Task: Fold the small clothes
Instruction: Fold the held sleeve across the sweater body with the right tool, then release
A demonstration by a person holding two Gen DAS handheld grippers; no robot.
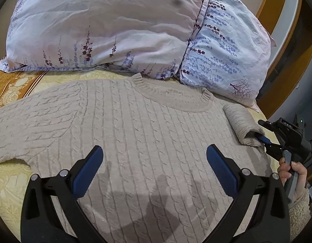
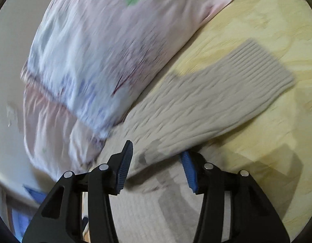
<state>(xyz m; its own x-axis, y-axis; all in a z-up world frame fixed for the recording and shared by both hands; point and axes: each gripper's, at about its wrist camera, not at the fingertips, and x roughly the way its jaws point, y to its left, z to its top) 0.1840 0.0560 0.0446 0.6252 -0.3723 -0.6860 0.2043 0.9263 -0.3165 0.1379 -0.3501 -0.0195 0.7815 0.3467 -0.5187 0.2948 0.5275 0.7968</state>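
Beige cable-knit sweater (image 1: pixel 135 133) flat; neck label illegible; "045" on right gripper (image 1: pixel 263 139).

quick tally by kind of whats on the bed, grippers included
sweater: 1
pillows: 2, pink floral and blue floral
grippers: 2, left gripper and right gripper
total: 5

Motion smears my right view, so the pillow's (image 2: pixel 91 56) print is unreadable, while in my left view the sweater's (image 1: pixel 135 131) hem runs off the bottom edge and its folded sleeve (image 1: pixel 242 125) hides my right fingers' tips.
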